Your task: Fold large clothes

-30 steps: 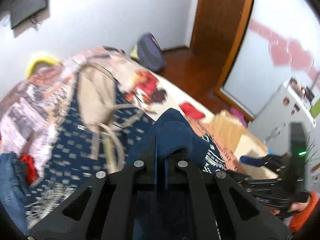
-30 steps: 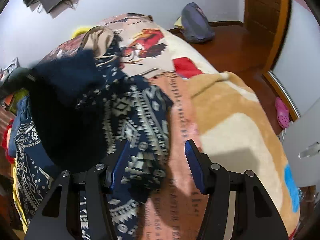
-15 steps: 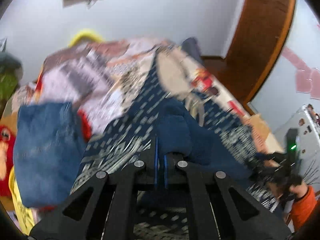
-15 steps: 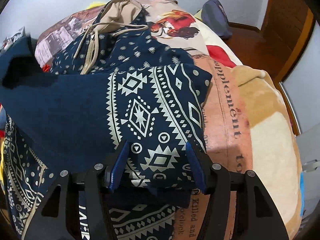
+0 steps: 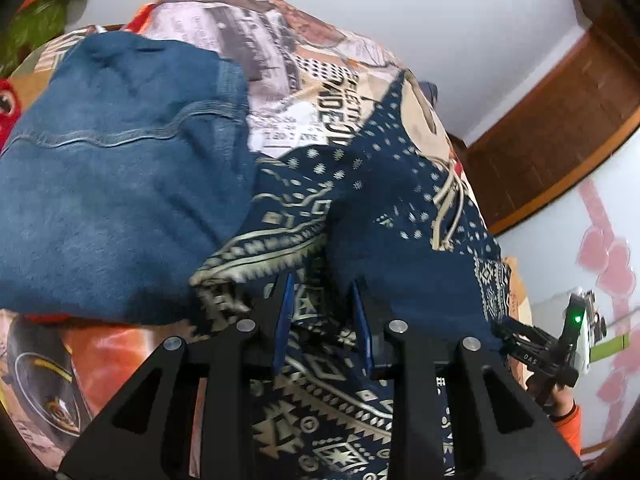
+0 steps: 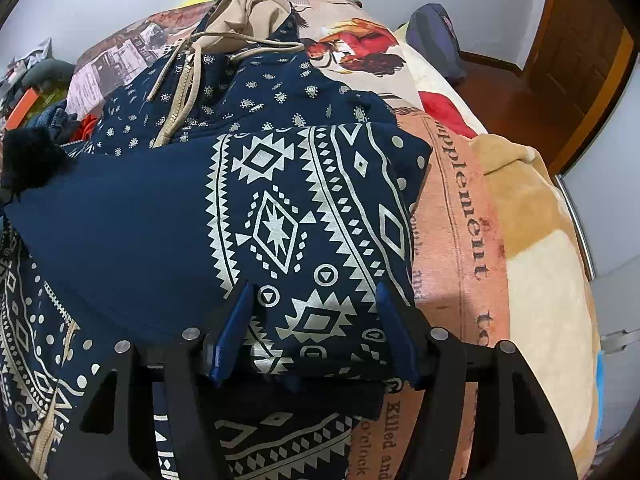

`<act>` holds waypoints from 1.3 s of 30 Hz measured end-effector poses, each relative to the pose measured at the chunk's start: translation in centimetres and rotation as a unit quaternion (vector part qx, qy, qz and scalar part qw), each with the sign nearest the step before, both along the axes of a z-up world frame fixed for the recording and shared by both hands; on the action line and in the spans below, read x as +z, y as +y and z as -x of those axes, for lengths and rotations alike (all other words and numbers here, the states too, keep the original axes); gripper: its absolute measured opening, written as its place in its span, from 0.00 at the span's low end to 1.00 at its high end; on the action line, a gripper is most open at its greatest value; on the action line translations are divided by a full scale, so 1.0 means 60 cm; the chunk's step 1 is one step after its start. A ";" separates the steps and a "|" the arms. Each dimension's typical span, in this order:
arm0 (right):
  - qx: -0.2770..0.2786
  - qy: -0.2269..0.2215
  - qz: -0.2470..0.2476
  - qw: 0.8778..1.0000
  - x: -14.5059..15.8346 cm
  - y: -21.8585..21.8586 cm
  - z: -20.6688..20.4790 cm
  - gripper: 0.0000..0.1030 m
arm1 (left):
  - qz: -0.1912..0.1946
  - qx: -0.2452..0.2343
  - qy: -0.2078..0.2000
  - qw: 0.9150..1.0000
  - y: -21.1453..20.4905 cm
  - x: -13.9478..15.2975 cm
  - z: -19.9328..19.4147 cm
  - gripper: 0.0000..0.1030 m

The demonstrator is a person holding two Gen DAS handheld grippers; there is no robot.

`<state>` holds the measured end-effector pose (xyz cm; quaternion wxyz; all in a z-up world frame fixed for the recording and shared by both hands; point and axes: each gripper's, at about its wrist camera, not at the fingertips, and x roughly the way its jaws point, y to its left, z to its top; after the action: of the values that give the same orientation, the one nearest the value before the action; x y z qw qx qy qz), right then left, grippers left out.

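Observation:
A navy hoodie with a cream geometric print (image 6: pixel 280 216) lies on the bed, its tan-lined hood (image 6: pixel 248 20) and drawstrings at the far end. One sleeve is folded across the body. It also shows in the left wrist view (image 5: pixel 400 216). My left gripper (image 5: pixel 322 292) is open, its blue pads just above the hoodie's left edge, with no cloth between them. My right gripper (image 6: pixel 316 300) is open, low over the folded sleeve near the hoodie's right side. The right gripper also shows at the right of the left wrist view (image 5: pixel 552 356).
Folded blue jeans (image 5: pixel 112 168) lie on the bed left of the hoodie, over something red. The bed has a printed blanket (image 6: pixel 480 216). A dark backpack (image 6: pixel 436 36) sits on the wooden floor beyond the bed. A door stands at the right.
My left gripper carried the sleeve it held across the hoodie to the left, then opened and let it go. My right gripper stayed open and moved closer over the folded sleeve.

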<state>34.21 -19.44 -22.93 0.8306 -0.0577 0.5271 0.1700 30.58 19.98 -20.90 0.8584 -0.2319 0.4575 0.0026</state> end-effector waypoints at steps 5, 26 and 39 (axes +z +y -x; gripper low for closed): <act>-0.003 -0.001 0.006 1.000 0.000 0.002 -0.001 0.58 | -0.042 0.022 0.001 0.999 0.017 0.006 0.018 0.27; -0.007 -0.097 -0.026 0.995 0.181 0.024 -0.078 0.59 | -0.196 -0.103 -0.080 0.972 -0.143 0.149 -0.109 0.62; -0.020 -0.079 -0.064 0.995 0.177 0.113 -0.217 0.62 | -0.105 -0.122 -0.015 0.987 -0.170 0.079 -0.329 0.73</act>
<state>47.21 -12.63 -12.33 0.8748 -0.0071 0.4489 0.1820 50.34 9.80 -16.17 0.8786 -0.0828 0.4668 -0.0574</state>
